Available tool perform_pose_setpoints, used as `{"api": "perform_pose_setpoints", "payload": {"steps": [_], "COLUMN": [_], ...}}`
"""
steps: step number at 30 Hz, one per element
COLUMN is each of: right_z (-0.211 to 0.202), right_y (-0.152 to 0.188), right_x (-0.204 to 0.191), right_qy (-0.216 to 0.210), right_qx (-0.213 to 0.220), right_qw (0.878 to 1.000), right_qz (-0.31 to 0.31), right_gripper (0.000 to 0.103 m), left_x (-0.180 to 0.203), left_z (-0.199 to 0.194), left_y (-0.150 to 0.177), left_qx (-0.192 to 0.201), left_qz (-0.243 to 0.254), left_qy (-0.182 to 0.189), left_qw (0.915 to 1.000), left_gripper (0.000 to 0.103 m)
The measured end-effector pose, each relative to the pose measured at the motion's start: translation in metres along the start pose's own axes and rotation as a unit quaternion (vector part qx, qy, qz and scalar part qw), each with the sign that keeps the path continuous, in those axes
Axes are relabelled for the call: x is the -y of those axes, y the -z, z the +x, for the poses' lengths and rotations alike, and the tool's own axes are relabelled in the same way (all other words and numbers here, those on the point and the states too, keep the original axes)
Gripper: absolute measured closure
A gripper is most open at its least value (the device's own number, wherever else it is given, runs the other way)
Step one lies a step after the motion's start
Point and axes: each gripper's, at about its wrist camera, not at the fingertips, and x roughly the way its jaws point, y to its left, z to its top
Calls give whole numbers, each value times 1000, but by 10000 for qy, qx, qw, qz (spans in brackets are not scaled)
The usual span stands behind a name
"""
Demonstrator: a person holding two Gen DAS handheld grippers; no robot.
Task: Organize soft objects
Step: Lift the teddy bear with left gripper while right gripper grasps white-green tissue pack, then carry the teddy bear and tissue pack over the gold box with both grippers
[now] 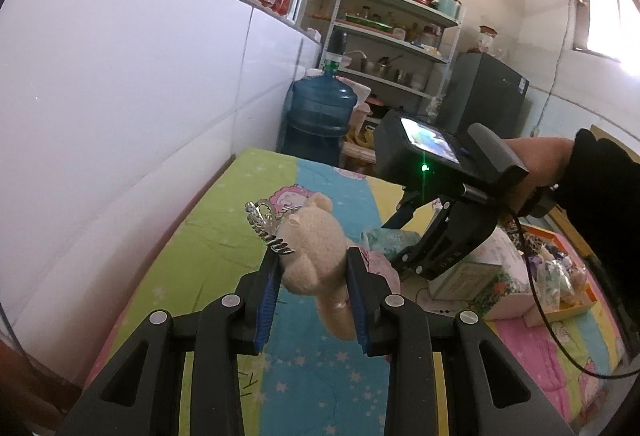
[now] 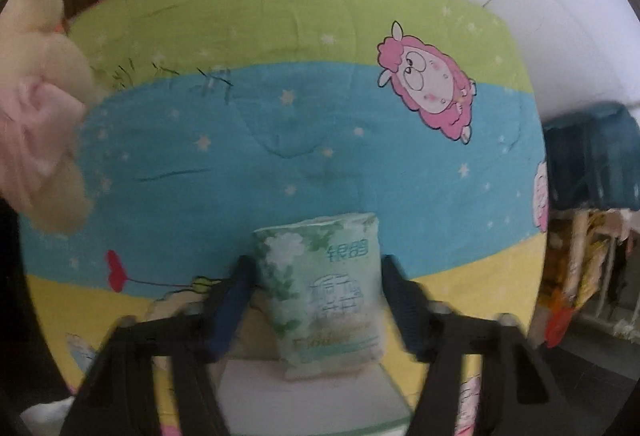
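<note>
Above the bed (image 1: 224, 236), the left hand-held gripper (image 1: 312, 300) is clenched on a teddy bear (image 1: 316, 252). Both blue pads squeeze its middle, so it hangs in the air and can't drop. I think it's held up & out of the way while the other hand works.

The bear is small, cream and fuzzy, w/ round ears. It has a pink dress and a shiny silver crown (image 1: 266, 222) by its head.

Near the bear, lower down on the bed, lies a tissue pack (image 2: 320, 288). It's soft, pale green w/ white flowers, sitting on a white box edge. The right hand-held gripper (image 2: 316, 300) points down at it, w/ one finger on each side. The pic is blurry, so I can't tell if the pads touch the pack yet. Prob. it's going in for a grab.
</note>
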Motion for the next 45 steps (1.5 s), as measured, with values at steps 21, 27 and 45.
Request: {"api": "perform_pose_setpoints", "payload": {"steps": [21,27,45], "right_z": [-111,-132,-155], "right_y": [50,98,277], "right_x": [-55,-77,-167], "right_qy": [439,556,1403], "right_qx": [2426,2855,3479], "right_qw": [9482,9183,8055], "right_qz": [2002,2686,4588], "right_gripper": [58,58,58], "left_x": [13,29,119], "left_z": [-46,-56,-52], "left_y": [6,9,9], "left_qx": [406,448,416], "left_qz": [270,394,1030], "left_qy": [-9,194,1233], "left_qw": [9988,9980,9861], "left_gripper": [70,70,70]}}
